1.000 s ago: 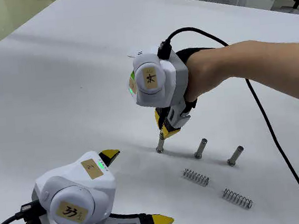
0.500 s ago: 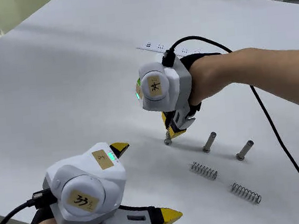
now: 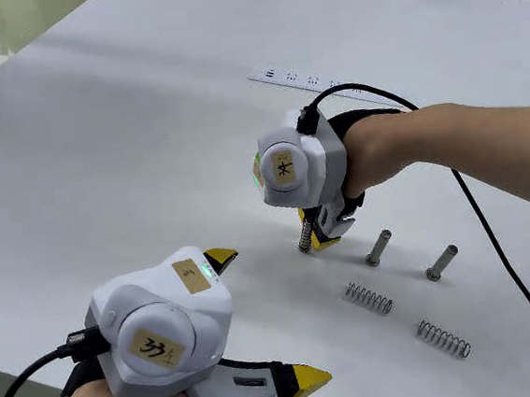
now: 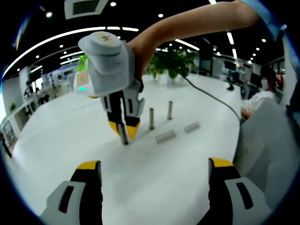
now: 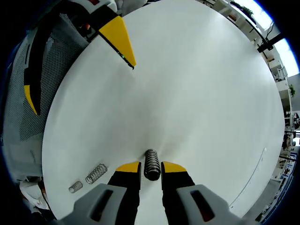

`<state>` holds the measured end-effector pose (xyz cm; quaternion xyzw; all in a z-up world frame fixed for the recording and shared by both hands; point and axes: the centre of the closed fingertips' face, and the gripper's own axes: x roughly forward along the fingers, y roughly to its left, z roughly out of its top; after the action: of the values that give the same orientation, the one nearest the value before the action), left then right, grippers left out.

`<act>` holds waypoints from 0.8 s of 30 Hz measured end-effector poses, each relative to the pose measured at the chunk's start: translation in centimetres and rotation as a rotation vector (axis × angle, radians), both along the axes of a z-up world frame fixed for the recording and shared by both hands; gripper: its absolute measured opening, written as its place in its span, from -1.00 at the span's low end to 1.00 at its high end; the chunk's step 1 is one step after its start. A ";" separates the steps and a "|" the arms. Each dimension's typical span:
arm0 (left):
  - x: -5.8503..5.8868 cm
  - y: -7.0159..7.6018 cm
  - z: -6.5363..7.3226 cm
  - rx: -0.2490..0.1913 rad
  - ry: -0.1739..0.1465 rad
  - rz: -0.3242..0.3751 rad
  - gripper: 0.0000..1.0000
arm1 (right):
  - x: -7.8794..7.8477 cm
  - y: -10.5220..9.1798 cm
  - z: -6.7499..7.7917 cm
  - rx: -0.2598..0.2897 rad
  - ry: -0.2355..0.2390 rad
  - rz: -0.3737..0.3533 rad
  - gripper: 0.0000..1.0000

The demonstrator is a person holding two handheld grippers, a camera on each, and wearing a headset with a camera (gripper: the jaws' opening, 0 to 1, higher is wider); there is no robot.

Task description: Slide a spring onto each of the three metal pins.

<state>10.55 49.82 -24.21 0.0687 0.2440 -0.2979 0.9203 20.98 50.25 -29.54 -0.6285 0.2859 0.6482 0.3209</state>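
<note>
On the white workbench, head view: the right gripper points downward, its jaws pressed against an upright spring whose foot meets the surface; whether a pin runs inside the coils cannot be made out. A near pin and a far pin, both bare, stand in a row toward the person's right. A first loose spring and a second loose spring lie flat, just nearer the person than the pins. The left gripper is held low, jaws spread wide and pinching nothing.

Left gripper view: the left gripper shows its yellow tips well apart. Ahead, the right gripper pinches the upright spring. Beyond it are the near pin, the far pin and both loose springs.

Right gripper view: the right gripper clasps the upright spring, seen end-on. The loose springs lie at lower left.
</note>
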 end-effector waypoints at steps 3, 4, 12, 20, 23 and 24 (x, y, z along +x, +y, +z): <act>0.0 0.0 0.0 0.001 0.000 0.000 0.92 | -0.1 0.1 0.0 0.016 0.007 -0.013 -0.60; 0.0 0.0 0.0 -0.001 0.000 0.000 0.91 | -0.1 0.3 0.0 0.024 0.007 -0.015 -0.52; 0.0 0.0 0.1 -0.005 0.000 0.002 0.92 | -0.3 1.2 0.9 0.113 0.031 -0.051 -0.23; 0.0 -0.1 0.1 -0.012 0.002 0.004 0.92 | -1.3 2.1 2.2 0.312 0.133 -0.171 0.36; 0.1 0.1 0.2 -0.029 0.005 0.015 0.92 | -1.2 1.9 2.6 0.356 0.148 -0.219 0.61; 0.2 0.1 0.2 -0.029 0.005 0.016 0.92 | -1.0 1.6 2.7 0.354 0.143 -0.223 0.63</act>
<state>10.72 49.92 -23.97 0.0525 0.2422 -0.2941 0.9231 19.94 51.89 -26.86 -0.4794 0.2571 0.6917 0.4749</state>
